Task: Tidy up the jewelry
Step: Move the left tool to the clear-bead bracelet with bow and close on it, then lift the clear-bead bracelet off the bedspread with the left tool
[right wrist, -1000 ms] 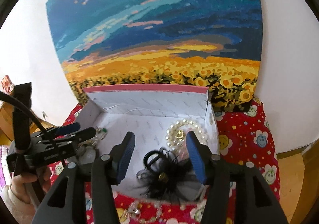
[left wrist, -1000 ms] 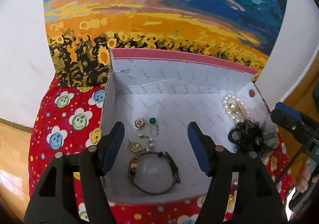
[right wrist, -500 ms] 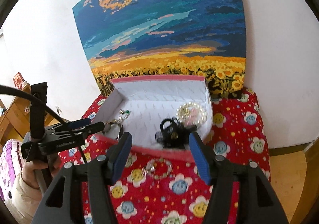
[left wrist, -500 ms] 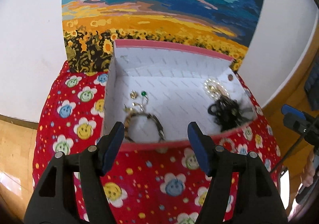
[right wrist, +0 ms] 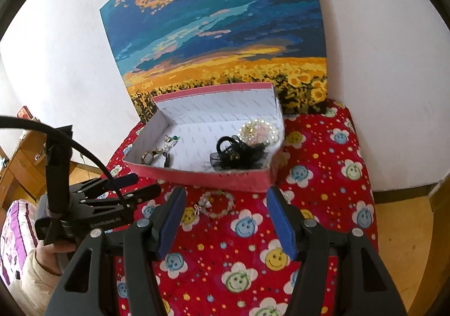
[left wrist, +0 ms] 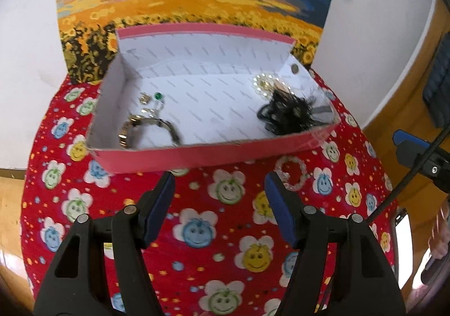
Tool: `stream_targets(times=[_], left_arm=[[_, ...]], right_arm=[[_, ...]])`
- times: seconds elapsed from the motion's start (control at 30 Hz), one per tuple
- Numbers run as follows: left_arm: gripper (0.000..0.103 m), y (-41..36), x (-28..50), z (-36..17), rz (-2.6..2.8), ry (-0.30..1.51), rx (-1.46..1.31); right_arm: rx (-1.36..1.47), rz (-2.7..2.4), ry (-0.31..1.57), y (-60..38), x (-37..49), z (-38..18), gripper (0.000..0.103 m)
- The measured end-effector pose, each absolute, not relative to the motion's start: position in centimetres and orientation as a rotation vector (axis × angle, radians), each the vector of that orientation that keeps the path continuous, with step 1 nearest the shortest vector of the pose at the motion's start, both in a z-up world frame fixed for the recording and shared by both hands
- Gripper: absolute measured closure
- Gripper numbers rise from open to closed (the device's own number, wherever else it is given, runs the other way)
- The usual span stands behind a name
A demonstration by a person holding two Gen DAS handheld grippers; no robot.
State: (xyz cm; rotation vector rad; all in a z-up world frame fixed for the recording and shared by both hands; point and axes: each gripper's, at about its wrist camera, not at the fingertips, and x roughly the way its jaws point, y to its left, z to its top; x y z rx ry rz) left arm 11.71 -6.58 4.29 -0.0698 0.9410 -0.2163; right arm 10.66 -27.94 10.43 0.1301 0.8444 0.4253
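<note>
**Both grippers empty, one bracelet left outside the box**

Fingers of the left gripper (left wrist: pixel 219 203) stand well apart with nothing between them, hanging over the red smiley-flower cloth (left wrist: pixel 197 231) short of the pink box (left wrist: pixel 202 155). Seen from the left wrist, the box already holds a watch (left wrist: pixel 146 130), small earrings (left wrist: pixel 152 99), a pearl piece (left wrist: pixel 265 85) and a black feathered hair piece (left wrist: pixel 287 113). A beaded bracelet (left wrist: pixel 291 174) lies on the cloth just outside the front wall, beside the left gripper's right finger.

From the right wrist, the right gripper (right wrist: pixel 225 214) is likewise parted and holds nothing. The bracelet (right wrist: pixel 216 203) lies on the cloth between its fingertips and the box (right wrist: pixel 202 178), close ahead. The left gripper (right wrist: pixel 121 192) sits off to the left, held by a hand (right wrist: pixel 53 254).

I judge the step in hand to be fetching this last loose piece. That calls for lowering onto the cloth, pinching the thin beads without snagging fabric, then lifting over the front wall, which stands directly in the way. The sunflower painting (right wrist: pixel 225 43) leans behind.
</note>
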Motion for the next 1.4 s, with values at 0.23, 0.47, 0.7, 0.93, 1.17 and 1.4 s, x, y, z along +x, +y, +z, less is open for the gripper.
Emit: stream_targets(times=[0.23,0.47,0.7,0.93,1.17,1.4], left_arm=[[0.04,-8.9,12.2,3.0,-0.266,0.956,-0.07],[0.061,-11.7,12.8,2.2,-0.316,0.956,-0.034],[0.086,-13.0,13.6,1.3,-0.347,0.965,-0.036],[0.095,-13.5,14.0,0.6,-0.371,0.971,-0.051],[0.097,-13.4,12.9,2.0,-0.412,0.942,-0.066],[0.097,-12.0,10.2,5.3,-0.448,0.873,-0.108]], right_arm=[[0.158,0.392,0.862,-30.1,9.9,9.2,0.04],[0.205,0.381,0.877,-31.9,9.5,8.0,0.04],[0.227,0.383,0.881,-32.7,9.2,7.3,0.041],[0.253,0.379,0.893,-33.4,9.2,6.4,0.04],[0.266,0.379,0.892,-33.7,9.2,6.2,0.041],[0.261,0.382,0.886,-33.5,8.9,6.4,0.04]])
